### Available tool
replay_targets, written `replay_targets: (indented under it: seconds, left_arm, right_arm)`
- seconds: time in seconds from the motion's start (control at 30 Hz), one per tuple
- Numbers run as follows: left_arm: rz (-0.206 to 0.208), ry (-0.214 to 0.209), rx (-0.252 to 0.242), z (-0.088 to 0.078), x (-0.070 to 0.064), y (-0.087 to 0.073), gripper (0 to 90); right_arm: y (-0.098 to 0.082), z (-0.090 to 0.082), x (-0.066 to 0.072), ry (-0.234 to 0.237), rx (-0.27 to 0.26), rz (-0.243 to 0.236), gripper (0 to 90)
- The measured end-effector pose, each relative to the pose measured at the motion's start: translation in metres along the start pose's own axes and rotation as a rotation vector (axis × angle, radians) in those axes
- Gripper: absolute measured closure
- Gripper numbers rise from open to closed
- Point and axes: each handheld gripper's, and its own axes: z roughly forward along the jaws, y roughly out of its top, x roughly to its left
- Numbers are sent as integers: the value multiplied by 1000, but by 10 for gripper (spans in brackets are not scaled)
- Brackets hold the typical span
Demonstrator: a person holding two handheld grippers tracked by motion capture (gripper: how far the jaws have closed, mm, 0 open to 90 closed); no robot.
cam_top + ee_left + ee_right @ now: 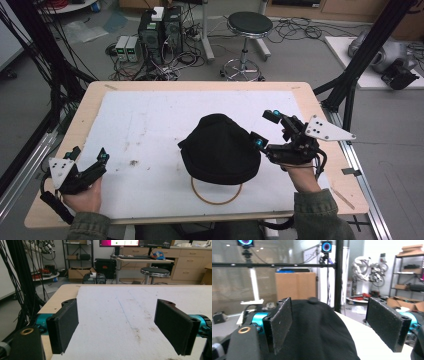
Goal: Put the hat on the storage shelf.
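Observation:
A black cap (220, 150) with a button on top lies crown-up in the middle of the white mat (145, 125). A thin tan ring (216, 199) pokes out from under its near edge. My right gripper (265, 128) stands open just off the cap's right side, with its nearer fingertip close to the fabric. In the right gripper view the cap (317, 335) bulges up in front of my right gripper (329, 325), and neither pad presses on it. My left gripper (90, 155) rests open at the mat's near left corner. In the left gripper view my left gripper (122, 327) has only bare mat between its pads.
The mat covers most of a wooden table (310, 100). Black frame posts (370, 45) stand at the table's right and left sides. On the floor beyond the far edge are a round stool (248, 25), computer boxes (160, 30) and loose cables.

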Motion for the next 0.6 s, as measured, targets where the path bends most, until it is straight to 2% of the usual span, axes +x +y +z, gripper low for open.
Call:
replay_targets:
  seconds: [0.1, 0.2, 0.27, 0.3, 0.33, 0.37, 0.4, 0.43, 0.47, 0.5, 0.57, 0.6]
  left_arm:
    - [1, 0, 0, 0, 0, 0, 197]
    - [-1, -3, 1, 0, -1, 0, 197]
    - [1, -5, 1, 0, -1, 0, 197]
    - [1, -5, 0, 0, -1, 0, 197]
    - [2, -5, 0, 0, -1, 0, 197]
    - [2, -5, 0, 0, -1, 0, 197]
    - [0, -4, 0, 1, -1, 0, 197]
    - [0, -4, 0, 1, -1, 0, 197]
    - [-1, -4, 0, 1, -1, 0, 197]
    - [-3, -5, 0, 1, -1, 0, 197]
    - [-4, -5, -1, 1, -1, 0, 197]
    - [-4, -6, -2, 1, -1, 0, 197]
  right_arm:
    - [-3, -3, -4, -26, 2, 7, 192]
    - [-9, -8, -12, -107, 4, 49, 194]
    - [-12, -11, -17, -141, 6, 63, 194]
    - [-12, -11, -17, -141, 6, 63, 194]
    - [-15, -14, -22, -173, 9, 72, 193]
    - [-15, -14, -22, -173, 9, 72, 193]
    - [-17, -16, -26, -214, 22, 77, 193]
    - [-17, -16, -26, -214, 22, 77, 193]
    - [-18, -18, -28, -266, 27, 72, 195]
    - [-18, -18, -28, -266, 27, 72, 195]
    - [-21, -21, -29, -342, 40, 63, 196]
    - [-25, -23, -30, -398, 53, 57, 196]
